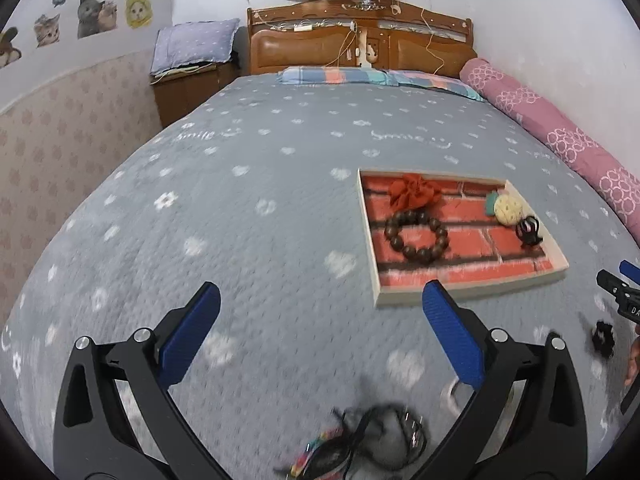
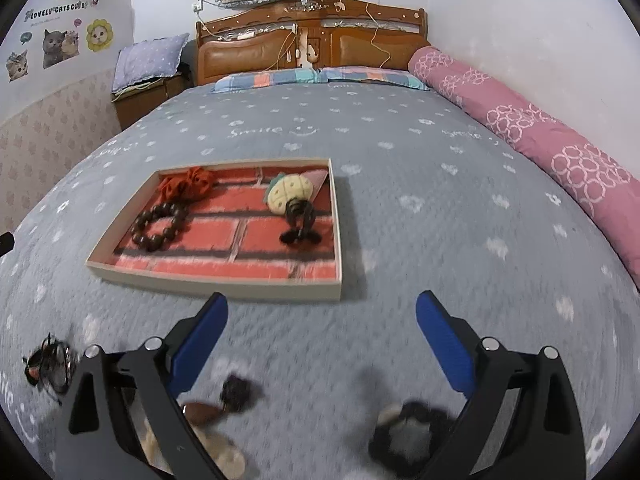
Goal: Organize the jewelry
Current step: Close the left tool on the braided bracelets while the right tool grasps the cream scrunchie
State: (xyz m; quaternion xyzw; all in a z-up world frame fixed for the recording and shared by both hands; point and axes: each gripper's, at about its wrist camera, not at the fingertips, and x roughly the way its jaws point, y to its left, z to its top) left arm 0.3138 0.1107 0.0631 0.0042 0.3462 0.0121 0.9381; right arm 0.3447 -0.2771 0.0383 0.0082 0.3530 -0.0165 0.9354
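A shallow tray (image 1: 472, 294) (image 2: 216, 286) with a red brick-pattern floor lies on the grey bed. In it are a red scrunchie (image 1: 414, 192) (image 2: 188, 184), a brown bead bracelet (image 1: 416, 236) (image 2: 160, 226), a pineapple-shaped clip (image 1: 508, 208) (image 2: 290, 192) and a black claw clip (image 1: 528, 232) (image 2: 300, 220). My left gripper (image 1: 320, 308) is open and empty over the bedspread, left of the tray's near corner. A blurred tangle of black and coloured hair ties (image 1: 368, 440) (image 2: 50, 368) lies below it. My right gripper (image 2: 322, 312) is open and empty in front of the tray. A dark small piece (image 2: 236, 394) (image 1: 602, 338), a brown hair clip (image 2: 200, 412) and a black scrunchie (image 2: 412, 432) lie beneath it.
A rolled pink quilt (image 1: 560, 140) (image 2: 540, 132) runs along the bed's right side. Striped pillows (image 1: 372, 78) (image 2: 320, 74) and a wooden headboard (image 1: 360, 40) stand at the far end. A wooden nightstand (image 1: 188, 88) is at the far left. The right gripper's tip (image 1: 620, 288) shows at the left view's edge.
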